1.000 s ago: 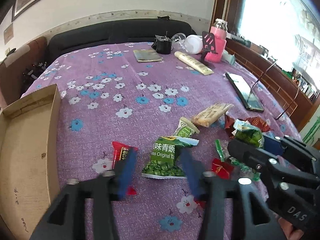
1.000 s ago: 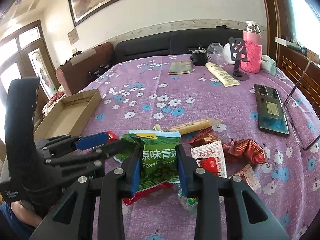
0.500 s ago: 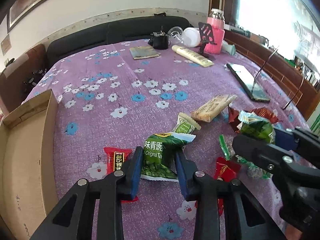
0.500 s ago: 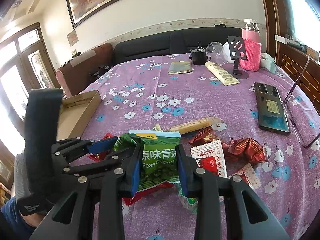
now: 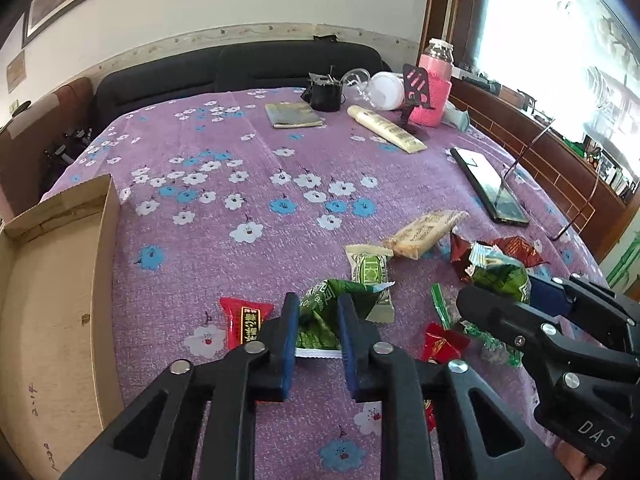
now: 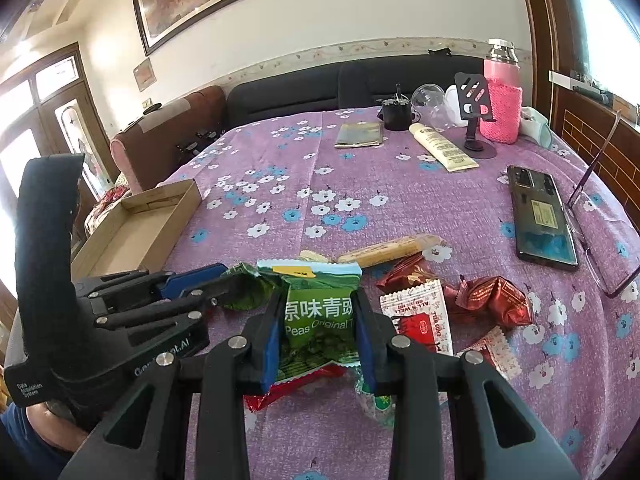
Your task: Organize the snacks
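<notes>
Left wrist view: the left gripper (image 5: 316, 312) is clamped on a crumpled green pea packet (image 5: 320, 312); a red snack packet (image 5: 244, 320) lies just left of it, the cardboard box (image 5: 56, 300) farther left. Right wrist view: the right gripper (image 6: 316, 320) grips a second green pea packet (image 6: 320, 316) above the purple flowered surface (image 6: 280, 184); red wrapped snacks (image 6: 496, 296) lie to its right.

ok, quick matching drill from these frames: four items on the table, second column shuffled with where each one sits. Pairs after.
1. green pea packet
2. cardboard box
3. phone
4. pink bottle

a. far edge, behind the phone stand
b. right side, lying flat
c. left table edge, open
d. between the right gripper pads

Pairs: 1-d, 2-c, 3-b, 4-a
</notes>
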`<action>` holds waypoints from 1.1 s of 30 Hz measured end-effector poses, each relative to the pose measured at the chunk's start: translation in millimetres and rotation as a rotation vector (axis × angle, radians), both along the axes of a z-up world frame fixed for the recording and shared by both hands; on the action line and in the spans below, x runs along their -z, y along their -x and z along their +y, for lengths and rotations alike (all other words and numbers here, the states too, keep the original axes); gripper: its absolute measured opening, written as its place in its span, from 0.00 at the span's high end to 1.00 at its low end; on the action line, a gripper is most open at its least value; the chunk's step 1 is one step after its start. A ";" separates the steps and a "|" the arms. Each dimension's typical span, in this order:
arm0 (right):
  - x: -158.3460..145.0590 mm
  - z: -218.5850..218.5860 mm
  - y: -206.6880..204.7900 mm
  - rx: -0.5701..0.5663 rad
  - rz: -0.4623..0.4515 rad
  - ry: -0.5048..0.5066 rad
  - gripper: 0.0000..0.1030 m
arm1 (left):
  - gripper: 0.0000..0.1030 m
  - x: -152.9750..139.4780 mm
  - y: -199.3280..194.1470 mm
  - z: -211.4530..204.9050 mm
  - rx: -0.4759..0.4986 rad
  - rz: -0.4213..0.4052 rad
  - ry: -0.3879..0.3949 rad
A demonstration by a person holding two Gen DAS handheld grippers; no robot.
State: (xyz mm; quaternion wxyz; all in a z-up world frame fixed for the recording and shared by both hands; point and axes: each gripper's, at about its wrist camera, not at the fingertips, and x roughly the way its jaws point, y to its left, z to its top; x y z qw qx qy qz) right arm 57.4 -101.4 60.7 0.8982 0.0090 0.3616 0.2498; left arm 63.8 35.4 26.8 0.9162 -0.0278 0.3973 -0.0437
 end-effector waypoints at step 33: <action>9.6 -3.8 -6.2 0.043 0.048 0.015 0.69 | 0.62 11.9 -15.7 -2.5 0.013 0.062 0.026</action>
